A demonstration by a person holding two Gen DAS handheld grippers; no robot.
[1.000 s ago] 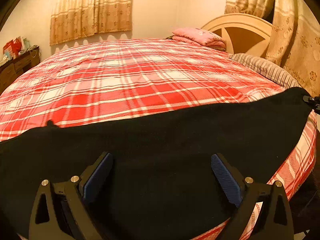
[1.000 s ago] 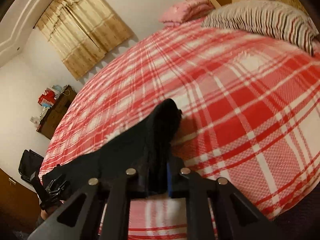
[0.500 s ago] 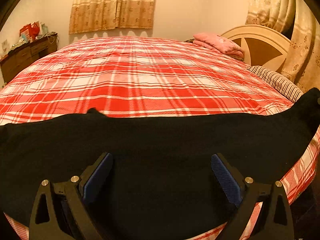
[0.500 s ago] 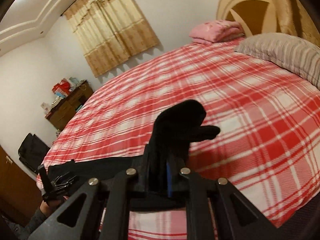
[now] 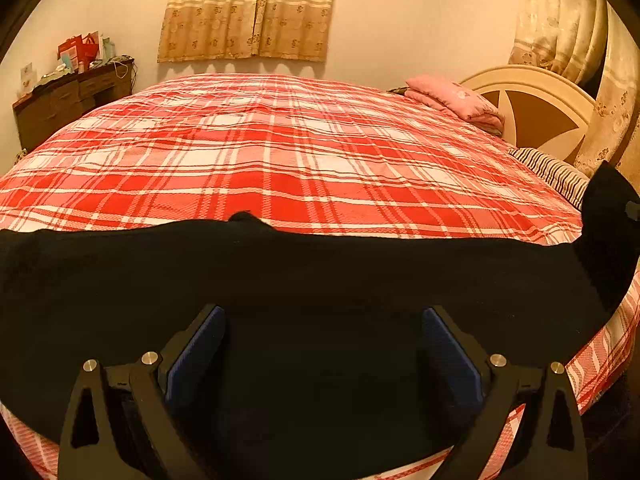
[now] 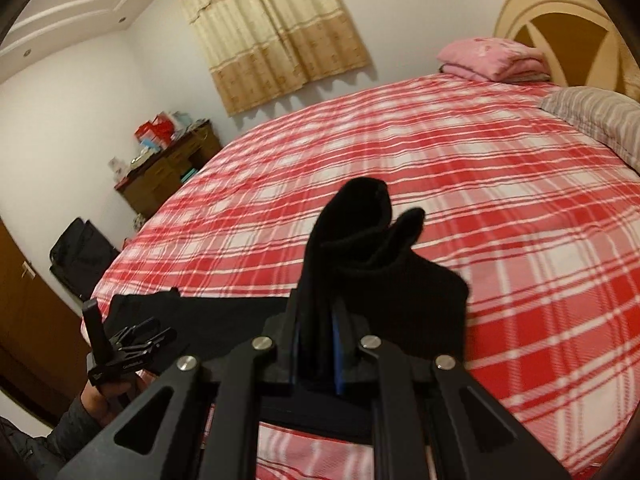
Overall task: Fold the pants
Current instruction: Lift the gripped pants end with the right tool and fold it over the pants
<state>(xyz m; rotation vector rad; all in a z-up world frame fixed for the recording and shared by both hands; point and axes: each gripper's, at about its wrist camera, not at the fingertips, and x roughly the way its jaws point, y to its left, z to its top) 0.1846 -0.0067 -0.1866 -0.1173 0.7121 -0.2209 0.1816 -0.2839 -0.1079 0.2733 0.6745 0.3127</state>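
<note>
Raised further than a moment before, both views now taking in more wall and curtain above the bed (image 5: 304,148), with the bunched end of the black pants (image 5: 320,280) standing higher over the plaid cover (image 6: 500,240). Spread as a dark band along the near edge of the bed, long axis running left to right across that edge, one end toward the wooden dresser (image 5: 68,104) side, the other toward the headboard (image 5: 536,116) side. At the dresser end, left gripper (image 5: 322,350) with blue pads (image 5: 196,350) set wide apart, hovering over the cloth, nothing pinched between them. At the headboard end, right gripper (image 6: 316,344) clamped narrow on a gathered fold of the pants, fabric sticking up past the fingertips and pointing toward the curtain (image 6: 276,28). Beyond, against the headboard, a folded pink blanket (image 5: 456,100) and a striped pillow (image 6: 596,116).
</note>
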